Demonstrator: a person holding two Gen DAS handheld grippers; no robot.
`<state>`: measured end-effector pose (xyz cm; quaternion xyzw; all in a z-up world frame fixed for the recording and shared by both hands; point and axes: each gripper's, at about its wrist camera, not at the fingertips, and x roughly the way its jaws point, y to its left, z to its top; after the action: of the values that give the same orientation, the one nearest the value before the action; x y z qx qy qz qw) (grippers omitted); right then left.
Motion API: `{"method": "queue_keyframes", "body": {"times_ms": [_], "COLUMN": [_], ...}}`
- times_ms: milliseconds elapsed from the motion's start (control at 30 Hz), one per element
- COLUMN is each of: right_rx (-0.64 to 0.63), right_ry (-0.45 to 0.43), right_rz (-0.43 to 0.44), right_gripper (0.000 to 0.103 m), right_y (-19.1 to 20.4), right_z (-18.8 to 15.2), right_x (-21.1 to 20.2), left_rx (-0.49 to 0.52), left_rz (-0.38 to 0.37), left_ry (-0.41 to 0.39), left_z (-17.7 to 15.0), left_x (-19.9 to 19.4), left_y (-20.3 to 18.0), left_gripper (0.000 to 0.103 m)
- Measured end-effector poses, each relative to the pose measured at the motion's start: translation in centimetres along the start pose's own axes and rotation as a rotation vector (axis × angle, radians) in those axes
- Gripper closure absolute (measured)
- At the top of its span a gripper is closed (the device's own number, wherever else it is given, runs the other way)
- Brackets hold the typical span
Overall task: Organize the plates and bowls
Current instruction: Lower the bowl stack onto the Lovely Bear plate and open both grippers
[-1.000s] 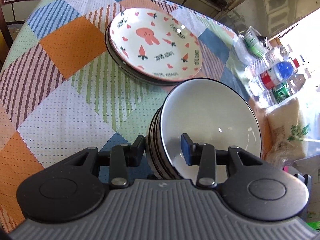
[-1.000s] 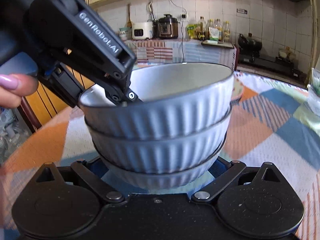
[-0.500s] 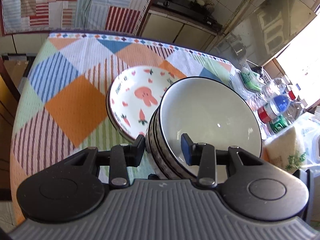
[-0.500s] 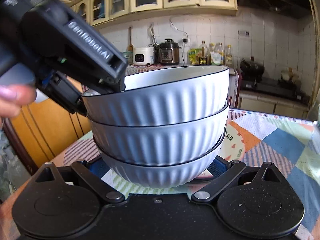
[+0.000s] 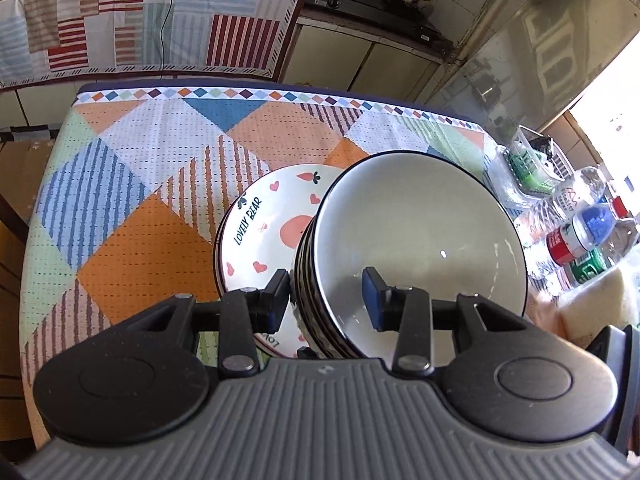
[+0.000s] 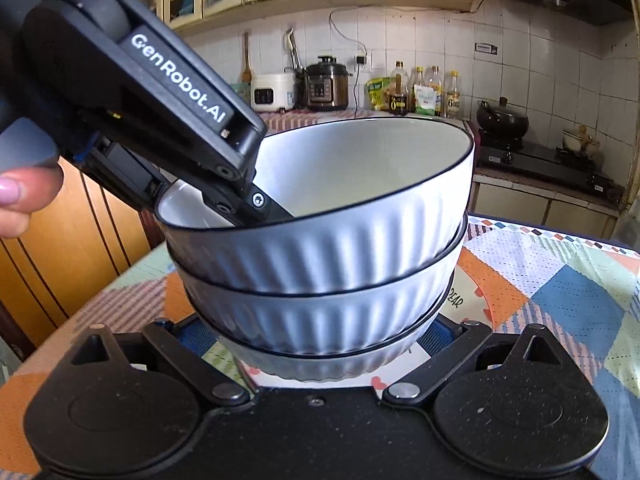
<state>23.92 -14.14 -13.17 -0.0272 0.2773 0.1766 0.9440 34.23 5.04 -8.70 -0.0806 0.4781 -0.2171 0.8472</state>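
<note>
Now higher over the rabbit plate (image 5: 260, 236), bowl stack (image 5: 416, 248) pinched by left claw (image 5: 326, 296), cradled by right claw (image 6: 320, 340)

The left wrist view looked steeply down, close over the bowl stack (image 5: 416, 240) and plate (image 5: 260, 232). The right wrist view faced the stack (image 6: 320, 248) level, at close range. Both shared stack, plate and tablecloth (image 5: 132, 200).

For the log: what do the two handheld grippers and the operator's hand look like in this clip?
The left gripper has a grey ribbed body, black rounded linkage arms with silver pivots, and dark blue pads on its fingers. White "GenRobot.AI" lettering runs along its side. The right gripper is matte black, speckled, with blue finger pads. The hand shows a pink-painted nail; no sleeve or cable visible.
</note>
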Motion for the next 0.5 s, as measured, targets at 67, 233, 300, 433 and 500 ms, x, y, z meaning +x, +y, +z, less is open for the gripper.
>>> {"method": "queue_keyframes", "body": {"times_ms": [67, 233, 300, 433, 500], "right_rx": [-0.001, -0.035, -0.055, -0.068, -0.033], "right_ry": [0.018, 0.046, 0.06, 0.102, 0.121], "right_rz": [-0.003, 0.001, 0.003, -0.011, -0.014], "right_gripper": [0.002, 0.002, 0.002, 0.002, 0.003], "right_y": [-0.3, -1.0, -1.3, -1.6, -1.8], "right_z": [0.1, 0.2, 0.2, 0.2, 0.0], "right_x": [0.8, 2.5, 3.0, 3.8, 4.1], "left_rx": [-0.004, -0.068, -0.093, -0.077, -0.047], "left_rz": [-0.003, -0.01, -0.019, 0.008, 0.033], "left_ry": [-0.004, 0.035, 0.045, 0.054, 0.065], "left_z": [0.2, 1.1, 1.2, 1.0, 0.7], "left_x": [0.9, 2.7, 3.5, 4.7, 5.2], "left_y": [0.3, 1.4, 1.8, 1.5, 1.0], "left_gripper": [0.065, 0.065, 0.065, 0.066, 0.066]}}
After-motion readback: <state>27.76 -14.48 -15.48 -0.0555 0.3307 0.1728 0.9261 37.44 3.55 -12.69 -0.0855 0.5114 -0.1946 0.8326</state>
